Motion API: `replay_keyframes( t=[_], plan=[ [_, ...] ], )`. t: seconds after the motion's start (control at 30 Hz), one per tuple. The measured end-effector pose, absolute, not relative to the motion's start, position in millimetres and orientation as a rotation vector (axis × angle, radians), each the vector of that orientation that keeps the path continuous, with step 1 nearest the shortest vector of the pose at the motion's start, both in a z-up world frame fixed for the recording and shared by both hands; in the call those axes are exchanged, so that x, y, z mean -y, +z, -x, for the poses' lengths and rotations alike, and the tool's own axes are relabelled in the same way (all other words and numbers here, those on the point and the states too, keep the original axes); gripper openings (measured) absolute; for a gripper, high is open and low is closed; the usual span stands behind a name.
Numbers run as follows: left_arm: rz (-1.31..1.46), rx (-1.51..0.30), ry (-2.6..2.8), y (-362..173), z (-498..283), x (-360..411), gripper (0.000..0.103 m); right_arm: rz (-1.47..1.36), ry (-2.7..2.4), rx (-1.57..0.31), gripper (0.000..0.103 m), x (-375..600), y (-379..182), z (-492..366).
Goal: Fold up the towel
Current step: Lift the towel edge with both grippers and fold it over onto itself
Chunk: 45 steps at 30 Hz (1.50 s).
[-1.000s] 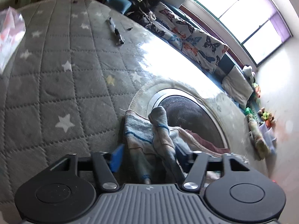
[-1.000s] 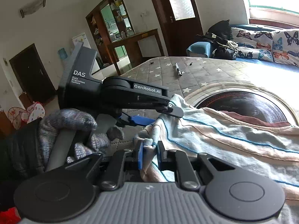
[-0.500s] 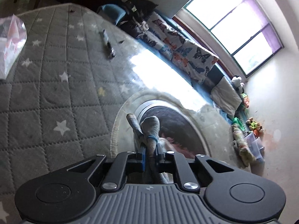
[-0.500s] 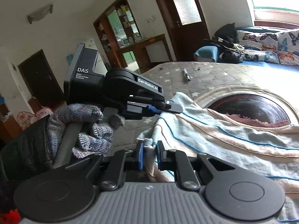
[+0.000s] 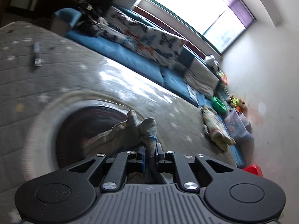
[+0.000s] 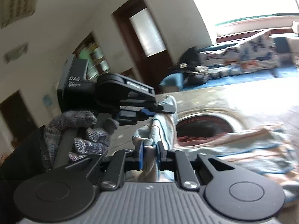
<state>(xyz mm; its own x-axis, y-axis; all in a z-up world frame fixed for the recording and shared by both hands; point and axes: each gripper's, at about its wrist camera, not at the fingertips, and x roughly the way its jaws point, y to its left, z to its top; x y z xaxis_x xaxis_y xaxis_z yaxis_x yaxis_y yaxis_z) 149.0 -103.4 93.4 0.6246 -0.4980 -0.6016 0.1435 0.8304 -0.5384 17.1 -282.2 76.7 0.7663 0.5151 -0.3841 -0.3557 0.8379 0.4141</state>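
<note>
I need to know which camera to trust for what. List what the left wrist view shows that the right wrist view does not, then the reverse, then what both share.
Only the left wrist view: the window, toys along the wall and a small tool on the quilt.

Only the right wrist view: the gloved hand holding the left gripper, plus the doors.

Both: the towel pinched in shut jaws, the right gripper too, and the butterfly cushions.

A pale striped towel point(image 6: 243, 145) with thin blue lines, lifted and bunched at two pinched corners, drapes rumpled over a grey quilted surface.
</note>
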Motion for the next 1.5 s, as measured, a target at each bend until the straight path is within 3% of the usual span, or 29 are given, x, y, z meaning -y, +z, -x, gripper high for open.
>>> replay_keyframes(
  t=[0.43,0.8,0.97,1.03,1.27,1.37,1.4,1.5],
  plan=[
    [0.298,-0.891,-0.464,79.5,-169.0,244.9,0.010,-0.504,0.244,-0.481,0.013,403.0,47.8,-5.9],
    [0.175,-0.957,-0.493,45.2,-173.3,296.9,0.012,-0.537,0.115,-0.548,0.013,436.9,12.2,-0.5],
    [0.172,-0.955,-0.544,45.5,-170.4,297.8,0.028,-0.522,0.074,-0.567,0.019,440.5,9.8,1.6],
    [0.175,-0.939,-0.570,50.2,-167.6,295.1,0.048,-0.505,0.050,-0.570,0.020,440.5,10.8,3.3],
    [0.170,-0.856,-0.621,70.8,-147.4,266.5,0.069,-0.437,0.016,-0.558,0.027,445.0,26.8,2.9],
    [0.168,-0.837,-0.580,70.2,-135.2,239.0,0.073,-0.388,0.033,-0.554,0.037,441.6,35.7,-1.6],
    [0.168,-0.831,-0.566,70.0,-131.1,229.9,0.078,-0.372,0.037,-0.552,0.039,439.9,38.6,-2.9],
    [0.154,-0.814,-0.519,67.2,-118.2,203.1,0.084,-0.310,0.085,-0.566,0.064,428.2,45.6,-9.3]
  ],
)
